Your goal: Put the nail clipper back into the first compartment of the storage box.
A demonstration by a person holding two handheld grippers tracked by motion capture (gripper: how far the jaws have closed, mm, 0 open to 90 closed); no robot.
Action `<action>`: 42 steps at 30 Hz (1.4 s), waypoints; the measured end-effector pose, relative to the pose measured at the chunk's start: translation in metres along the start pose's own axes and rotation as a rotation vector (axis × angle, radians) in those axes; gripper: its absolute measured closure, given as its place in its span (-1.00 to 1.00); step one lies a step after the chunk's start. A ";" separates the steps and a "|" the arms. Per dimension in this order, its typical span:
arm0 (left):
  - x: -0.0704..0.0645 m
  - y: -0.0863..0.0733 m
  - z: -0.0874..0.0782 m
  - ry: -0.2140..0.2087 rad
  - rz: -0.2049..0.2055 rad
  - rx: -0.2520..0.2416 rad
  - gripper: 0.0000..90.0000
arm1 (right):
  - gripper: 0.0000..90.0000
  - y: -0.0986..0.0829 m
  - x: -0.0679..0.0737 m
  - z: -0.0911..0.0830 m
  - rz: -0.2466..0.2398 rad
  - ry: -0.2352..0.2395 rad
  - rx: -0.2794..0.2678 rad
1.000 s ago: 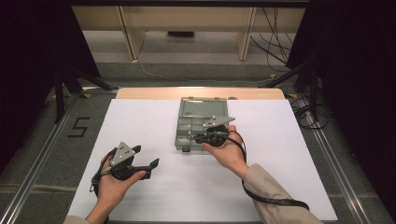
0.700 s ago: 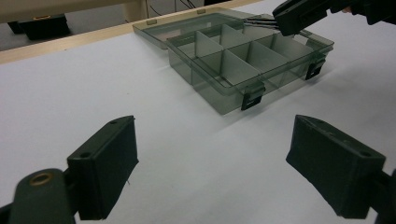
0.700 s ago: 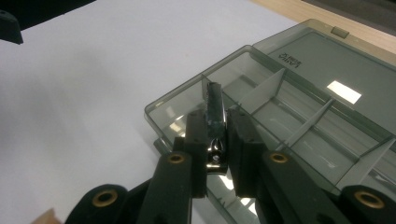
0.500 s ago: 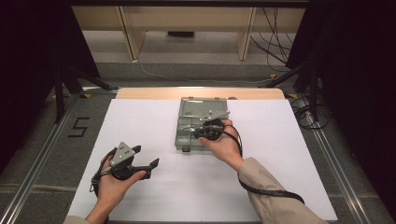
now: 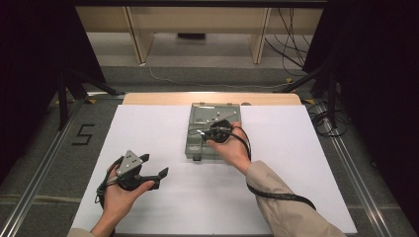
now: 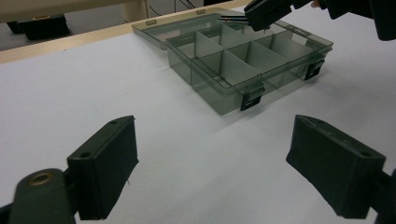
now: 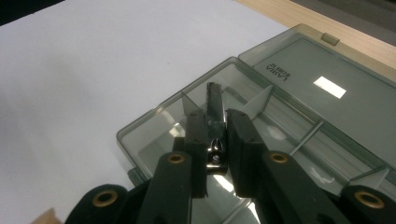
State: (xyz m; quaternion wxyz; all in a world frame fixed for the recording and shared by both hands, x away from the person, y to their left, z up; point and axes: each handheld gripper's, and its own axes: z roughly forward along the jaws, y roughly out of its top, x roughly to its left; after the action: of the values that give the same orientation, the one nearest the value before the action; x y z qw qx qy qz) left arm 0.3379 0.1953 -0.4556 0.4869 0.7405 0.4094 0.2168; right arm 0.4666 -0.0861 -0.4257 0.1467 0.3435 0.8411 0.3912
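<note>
A smoky grey compartment box lies open at the table's far middle, its lid folded back flat. My right gripper hovers over the box's compartments, shut on a metal nail clipper that pokes out past the jaws. In the left gripper view the box has bare dividers, and the right gripper hangs above its far end with the clipper. My left gripper rests open near the front left of the table, nothing between its jaws.
A white sheet covers the table, with a wooden edge at the back. Two black latches sit on the box's front wall. A cable trails from the right gripper along the sleeve.
The right gripper has carried the nail clipper forward, from the box's front part to farther over its compartments. The left gripper has stayed put.
</note>
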 end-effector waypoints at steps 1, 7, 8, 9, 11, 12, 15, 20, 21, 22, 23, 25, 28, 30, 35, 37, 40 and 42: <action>0.000 0.000 0.000 0.000 0.000 0.000 -0.67 | 0.77 0.001 0.000 0.001 0.004 0.000 0.007; 0.001 0.000 0.000 -0.001 0.007 0.000 -0.67 | 0.77 0.006 -0.001 0.009 0.020 -0.003 0.011; 0.001 0.000 0.000 0.000 0.007 0.000 -0.67 | 0.77 0.006 -0.001 0.011 0.019 -0.003 0.012; 0.001 0.000 0.000 -0.001 0.007 0.001 -0.67 | 0.77 0.007 -0.002 0.013 0.003 -0.009 0.008; 0.001 0.000 0.000 -0.002 0.008 0.000 -0.67 | 0.77 0.009 -0.002 0.014 0.022 0.002 0.036; 0.001 0.000 0.000 -0.001 0.007 0.000 -0.67 | 0.77 0.009 -0.002 0.016 0.019 0.000 0.035; 0.001 0.000 0.000 -0.003 0.006 -0.002 -0.67 | 0.77 0.009 -0.004 0.021 0.019 -0.008 0.028; 0.000 0.000 0.000 -0.005 -0.003 -0.001 -0.67 | 0.77 0.012 -0.005 0.025 0.032 -0.005 0.053; 0.000 0.000 0.000 -0.003 0.005 0.003 -0.67 | 0.77 0.013 -0.006 0.026 0.026 -0.011 0.053; 0.001 0.000 0.000 -0.003 0.008 0.003 -0.67 | 0.77 0.014 -0.006 0.027 0.041 -0.008 0.057; 0.001 0.000 0.000 -0.003 0.009 0.004 -0.67 | 0.77 0.014 -0.006 0.028 0.036 -0.010 0.061; 0.000 0.000 0.000 -0.005 0.001 0.003 -0.67 | 0.77 0.016 -0.007 0.030 0.040 -0.014 0.070; 0.001 0.000 -0.001 0.000 0.012 0.007 -0.67 | 0.77 0.017 -0.010 0.035 0.041 -0.026 0.072; 0.001 0.000 0.000 -0.004 0.011 0.001 -0.67 | 0.77 0.018 -0.011 0.037 0.049 -0.026 0.089; 0.002 0.000 -0.001 -0.009 0.011 0.002 -0.67 | 0.77 0.019 -0.013 0.042 0.039 -0.039 0.078; 0.001 0.000 -0.001 -0.004 0.011 0.003 -0.67 | 0.77 0.020 -0.013 0.043 0.039 -0.041 0.079; 0.001 0.000 0.000 -0.006 0.010 0.000 -0.67 | 0.77 0.022 -0.013 0.045 0.024 -0.047 0.071; 0.001 0.000 0.000 -0.006 0.011 0.000 -0.67 | 0.77 0.022 -0.012 0.047 0.017 -0.051 0.073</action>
State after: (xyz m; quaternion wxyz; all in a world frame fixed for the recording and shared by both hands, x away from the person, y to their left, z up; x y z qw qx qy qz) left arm 0.3383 0.1965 -0.4555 0.4868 0.7434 0.4040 0.2173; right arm 0.5100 -0.0583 -0.4396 0.1523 0.3656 0.8479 0.3524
